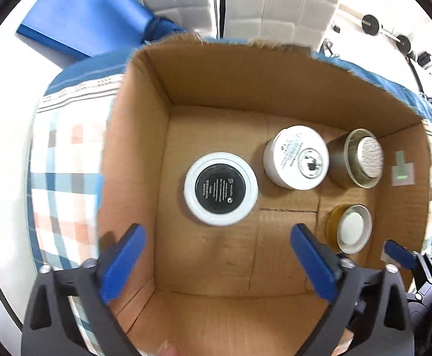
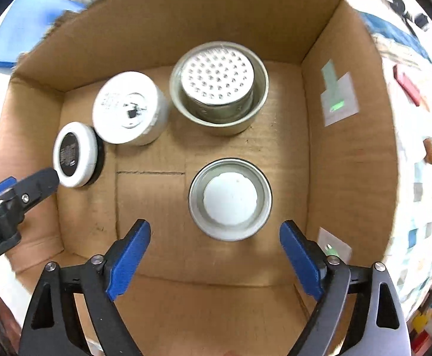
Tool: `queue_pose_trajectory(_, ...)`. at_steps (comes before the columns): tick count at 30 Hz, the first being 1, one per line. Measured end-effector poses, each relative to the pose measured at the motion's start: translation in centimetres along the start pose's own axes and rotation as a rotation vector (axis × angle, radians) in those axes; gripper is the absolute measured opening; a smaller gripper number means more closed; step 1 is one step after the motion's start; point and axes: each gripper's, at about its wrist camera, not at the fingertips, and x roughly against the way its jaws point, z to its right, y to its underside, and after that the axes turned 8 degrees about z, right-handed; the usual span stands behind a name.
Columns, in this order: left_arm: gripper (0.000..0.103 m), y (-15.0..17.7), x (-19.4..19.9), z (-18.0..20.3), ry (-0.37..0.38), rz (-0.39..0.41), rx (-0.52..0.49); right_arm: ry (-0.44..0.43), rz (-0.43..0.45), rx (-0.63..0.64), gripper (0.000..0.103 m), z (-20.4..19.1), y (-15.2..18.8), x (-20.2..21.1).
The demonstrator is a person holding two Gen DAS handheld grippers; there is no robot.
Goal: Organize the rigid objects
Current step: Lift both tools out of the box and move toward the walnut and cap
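A cardboard box holds several round containers. A white jar with a black label stands at its left. A white tub stands beside a metal can with a perforated insert. An amber jar with a white cap stands at the front right. My left gripper is open and empty above the box, just short of the black-labelled jar. My right gripper is open and empty, just short of the amber jar.
The box rests on a checked cloth. A blue pad lies beyond it on the left. Small red and brown objects lie on the cloth right of the box. Dumbbells are in the background.
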Motion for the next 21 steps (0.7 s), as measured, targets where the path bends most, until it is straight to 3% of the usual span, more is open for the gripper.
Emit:
queue_pose_trajectory(7, 0.103, 0.8, 4.5, -0.5, 0.027, 0.085, 0.02, -0.011, 0.076, 0.022, 0.103, 0.3, 1.3, 4.9)
queue_pose_trajectory(21, 0.103, 4.7, 14.5, -0.1, 0.003, 0.258, -0.007, -0.054, 0.243, 0.022, 0.103, 2.2, 5.9, 16.4)
